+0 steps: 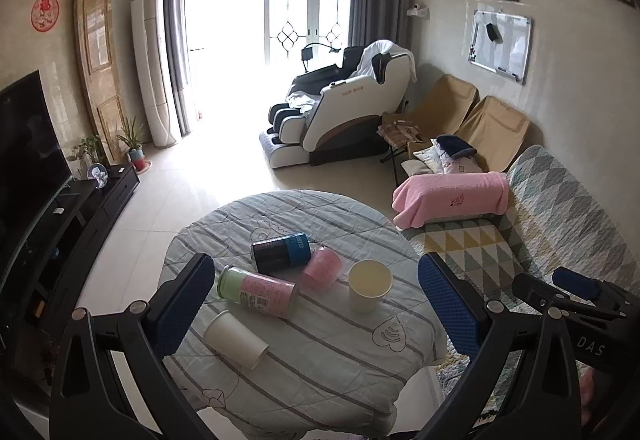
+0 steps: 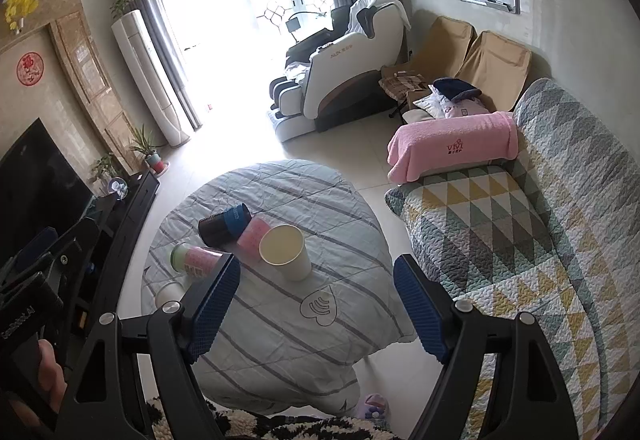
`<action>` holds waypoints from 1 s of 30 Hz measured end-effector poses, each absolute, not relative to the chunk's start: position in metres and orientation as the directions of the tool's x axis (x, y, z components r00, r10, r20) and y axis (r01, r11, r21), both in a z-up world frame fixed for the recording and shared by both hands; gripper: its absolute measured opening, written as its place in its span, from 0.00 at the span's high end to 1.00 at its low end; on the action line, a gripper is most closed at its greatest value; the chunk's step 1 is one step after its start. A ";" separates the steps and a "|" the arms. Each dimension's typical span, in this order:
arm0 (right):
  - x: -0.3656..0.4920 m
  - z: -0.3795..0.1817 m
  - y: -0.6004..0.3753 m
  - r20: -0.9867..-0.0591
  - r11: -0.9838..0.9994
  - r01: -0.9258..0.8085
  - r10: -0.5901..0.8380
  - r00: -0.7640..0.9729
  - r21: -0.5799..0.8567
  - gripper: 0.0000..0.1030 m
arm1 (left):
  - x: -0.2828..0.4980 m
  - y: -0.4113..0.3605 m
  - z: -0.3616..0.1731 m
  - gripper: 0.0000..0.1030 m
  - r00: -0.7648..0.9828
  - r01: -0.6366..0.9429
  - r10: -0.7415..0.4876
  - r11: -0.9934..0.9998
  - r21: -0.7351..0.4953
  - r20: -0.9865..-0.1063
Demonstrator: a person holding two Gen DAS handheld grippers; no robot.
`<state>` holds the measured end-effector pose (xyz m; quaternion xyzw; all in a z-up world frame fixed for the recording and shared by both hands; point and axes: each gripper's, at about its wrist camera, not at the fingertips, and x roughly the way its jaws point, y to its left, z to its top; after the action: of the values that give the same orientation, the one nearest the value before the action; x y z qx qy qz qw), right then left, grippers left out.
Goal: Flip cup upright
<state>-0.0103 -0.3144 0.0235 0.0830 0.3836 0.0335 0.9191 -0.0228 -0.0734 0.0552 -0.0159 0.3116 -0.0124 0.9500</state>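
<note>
A white paper cup (image 1: pixel 236 338) lies on its side at the near left of the round cloth-covered table (image 1: pixel 320 352); in the right wrist view only part of it (image 2: pixel 170 292) shows behind my right gripper's left finger. A second paper cup (image 1: pixel 369 284) stands upright, mouth up, near the middle; it also shows in the right wrist view (image 2: pixel 285 251). My left gripper (image 1: pixel 316 304) is open and empty above the table's near side. My right gripper (image 2: pixel 316 300) is open and empty, held above the table's right part.
A pink and green can (image 1: pixel 258 290), a dark blue can (image 1: pixel 281 252) and a pink cup (image 1: pixel 322 267) lie on their sides on the table. A patterned sofa (image 2: pixel 520 240) with a pink towel (image 2: pixel 452 144) stands right. A TV stand (image 1: pixel 80 208) runs along the left.
</note>
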 end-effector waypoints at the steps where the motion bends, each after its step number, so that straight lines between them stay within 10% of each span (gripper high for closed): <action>1: -0.011 0.023 -0.314 -0.700 0.984 0.000 0.125 0.703 0.176 0.22 | -0.023 -0.073 0.054 0.00 0.806 0.012 -0.031 0.999 -0.037 -0.592; 30: -0.018 0.022 -0.318 -0.710 0.987 -0.011 0.121 0.694 0.158 0.22 | -0.032 -0.078 0.061 0.00 0.808 -0.001 -0.019 0.999 -0.033 -0.589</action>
<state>-0.0185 -0.3177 0.0219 0.0707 0.3894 0.0360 0.9177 -0.0319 -0.0784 0.0608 -0.0160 0.3099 -0.0047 0.9506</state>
